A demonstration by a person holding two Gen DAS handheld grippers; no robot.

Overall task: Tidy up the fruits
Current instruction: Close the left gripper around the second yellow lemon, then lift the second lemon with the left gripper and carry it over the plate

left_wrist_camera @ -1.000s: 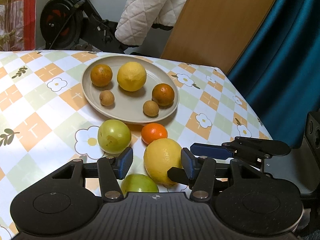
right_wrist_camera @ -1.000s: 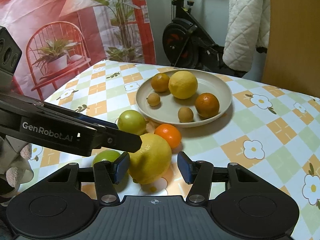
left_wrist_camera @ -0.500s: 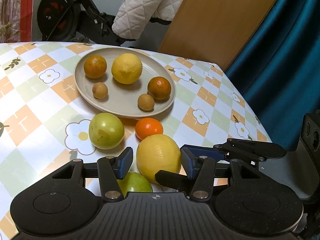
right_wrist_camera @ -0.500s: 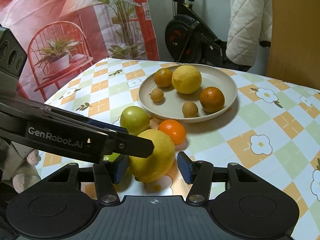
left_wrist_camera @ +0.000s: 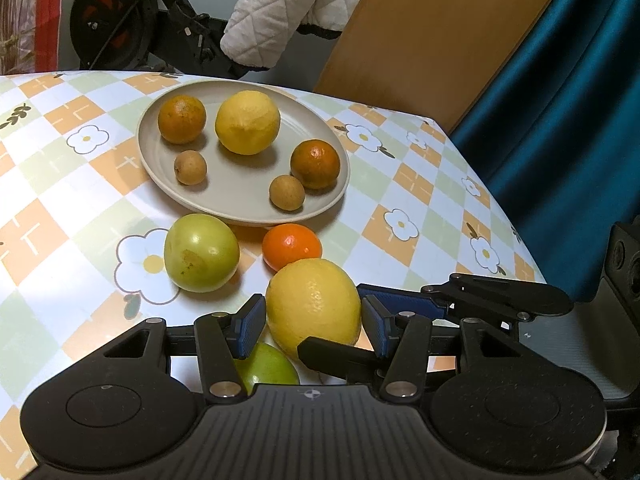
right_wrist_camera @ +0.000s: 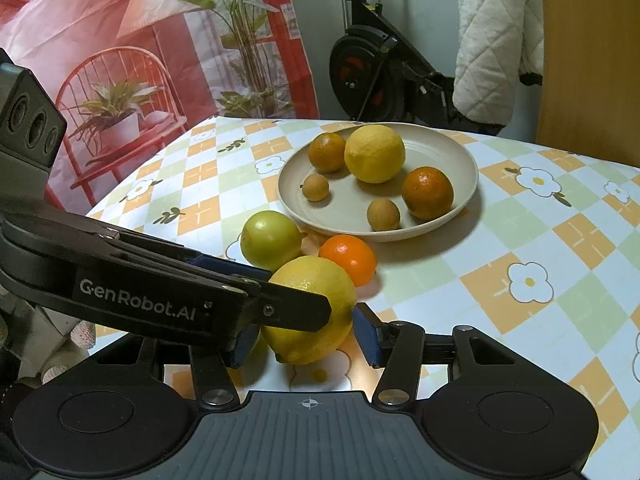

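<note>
The lemon lay on the cloth just before the plate; the right gripper and left gripper had crept closer around it, though I couldn't tell whether either truly gripped it, so a lift looked near

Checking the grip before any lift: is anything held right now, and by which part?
Cannot be told: the left gripper and right gripper each have fingers either side of the nearer lemon, at its middle, but whether they press it is unclear.
</note>
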